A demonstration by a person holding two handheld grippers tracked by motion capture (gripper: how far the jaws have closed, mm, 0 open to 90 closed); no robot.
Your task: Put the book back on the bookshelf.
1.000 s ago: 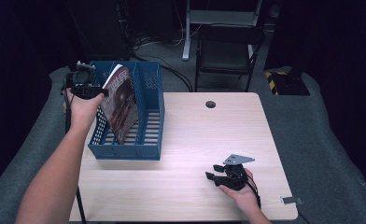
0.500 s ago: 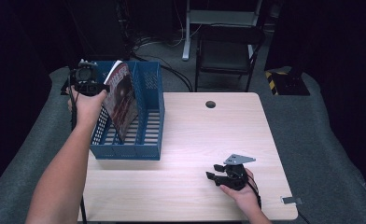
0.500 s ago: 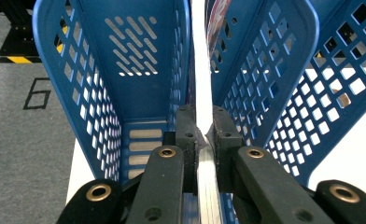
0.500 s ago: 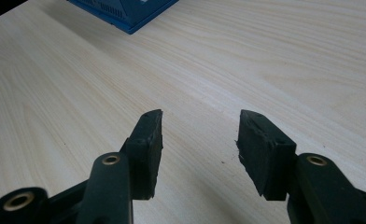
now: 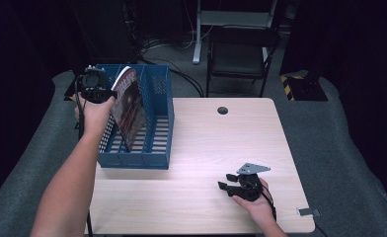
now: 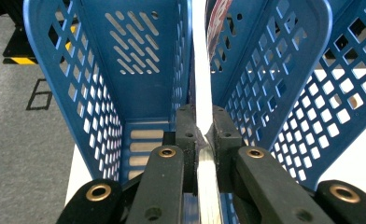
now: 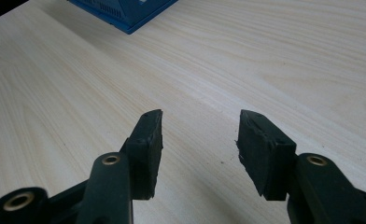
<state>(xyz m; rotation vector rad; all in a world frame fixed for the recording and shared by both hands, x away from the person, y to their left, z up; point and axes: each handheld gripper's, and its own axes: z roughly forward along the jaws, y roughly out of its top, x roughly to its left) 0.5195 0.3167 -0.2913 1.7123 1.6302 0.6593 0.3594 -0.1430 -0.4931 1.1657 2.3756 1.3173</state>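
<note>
A magazine (image 5: 129,106) with a dark red cover stands on edge in the blue slotted file rack (image 5: 159,129) at the table's left, leaning left. My left gripper (image 5: 110,94) is shut on the magazine's top left edge, above the rack. In the left gripper view the black pads (image 6: 223,135) pinch the white page edge (image 6: 200,70) between two of the rack's dividers (image 6: 139,70). My right gripper (image 5: 224,181) rests low at the table's near right, held in a hand. Its jaws (image 7: 200,133) stand open over bare wood with nothing between them.
The light wood table (image 5: 206,143) has a round cable hole (image 5: 222,110) near its far edge. A black chair (image 5: 241,54) and cables sit on the floor behind. Grey carpet (image 6: 27,121) lies left of the rack. The rack's corner (image 7: 125,14) lies far beyond the right jaws.
The left hand has shifted slightly toward the far side with the magazine, which now stands a bit more upright in the rack. The right gripper has not moved.
</note>
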